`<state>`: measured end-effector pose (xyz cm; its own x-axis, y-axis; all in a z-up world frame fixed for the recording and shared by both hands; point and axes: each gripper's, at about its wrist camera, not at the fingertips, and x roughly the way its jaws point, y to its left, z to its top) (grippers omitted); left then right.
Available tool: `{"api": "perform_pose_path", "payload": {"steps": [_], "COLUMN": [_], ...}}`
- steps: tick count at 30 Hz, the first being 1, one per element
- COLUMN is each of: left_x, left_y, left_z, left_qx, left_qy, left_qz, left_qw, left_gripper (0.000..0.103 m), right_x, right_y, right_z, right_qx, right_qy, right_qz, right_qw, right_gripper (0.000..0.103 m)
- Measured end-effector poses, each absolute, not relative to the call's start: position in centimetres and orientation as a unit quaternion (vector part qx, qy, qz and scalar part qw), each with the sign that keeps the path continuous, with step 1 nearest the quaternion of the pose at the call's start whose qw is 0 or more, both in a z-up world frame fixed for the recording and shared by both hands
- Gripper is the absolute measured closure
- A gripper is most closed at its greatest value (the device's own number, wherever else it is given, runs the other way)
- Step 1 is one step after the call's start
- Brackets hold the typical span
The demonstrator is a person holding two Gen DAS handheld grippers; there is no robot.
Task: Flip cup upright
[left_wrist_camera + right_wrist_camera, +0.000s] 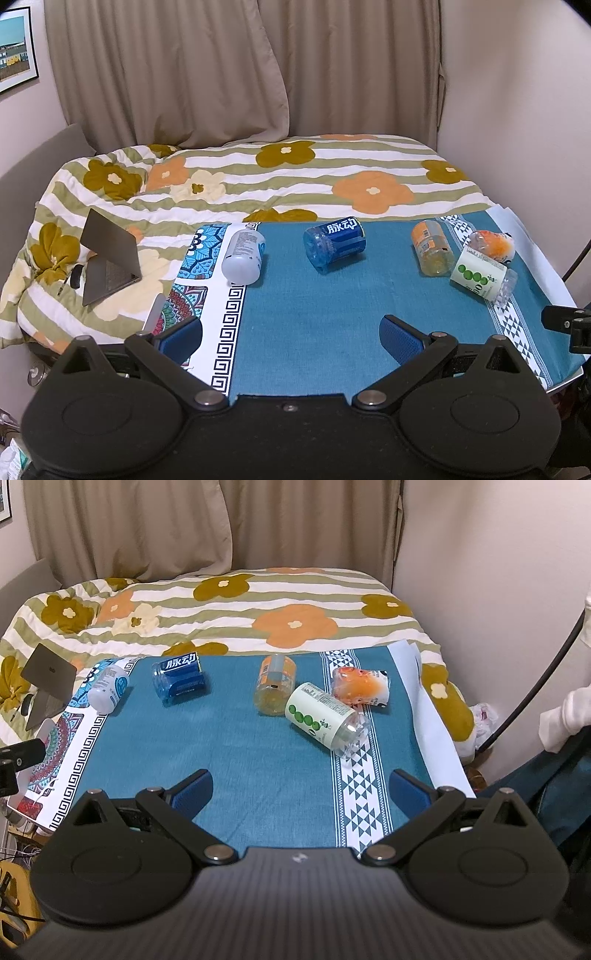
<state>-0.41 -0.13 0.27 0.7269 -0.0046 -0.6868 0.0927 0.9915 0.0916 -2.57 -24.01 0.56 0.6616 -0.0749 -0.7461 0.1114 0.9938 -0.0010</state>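
Note:
Several cut-off bottle cups lie on their sides on the teal cloth: a white one [243, 256] [108, 688] at the left, a blue one [335, 243] [180, 681], an orange-labelled one [433, 247] [275, 688], a white one with green dots [484, 277] [327, 718], and an orange-and-white one [491, 245] [362, 686] at the right. My left gripper [291, 338] is open and empty above the near part of the cloth. My right gripper [301, 792] is open and empty, nearer than the green-dot cup.
The table [295, 332] stands against a bed with a flowered quilt [258, 173]. A half-open laptop [107, 254] rests on the quilt at the left. Curtains [221, 66] hang behind. A wall [480, 572] is on the right, with a black cable [535, 686].

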Motion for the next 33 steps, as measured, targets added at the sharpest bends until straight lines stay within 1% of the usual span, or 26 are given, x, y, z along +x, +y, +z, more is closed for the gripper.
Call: {"api": "perform_pose_path", "payload": {"steps": [33], "left_x": [-0.02], "left_y": [-0.72], "left_z": [0.25], "left_qx": [0.058], "left_qy": [0.375], "left_qz": [-0.033], "left_qw": [0.925], "left_gripper": [0.0], "right_x": [-2.46], "right_y": [-24.15], "right_z": [0.42], "right_qx": [0.024], "right_qy": [0.409], "right_qz": [-0.052], "right_qw": [0.911], "right_gripper": [0.0]}}
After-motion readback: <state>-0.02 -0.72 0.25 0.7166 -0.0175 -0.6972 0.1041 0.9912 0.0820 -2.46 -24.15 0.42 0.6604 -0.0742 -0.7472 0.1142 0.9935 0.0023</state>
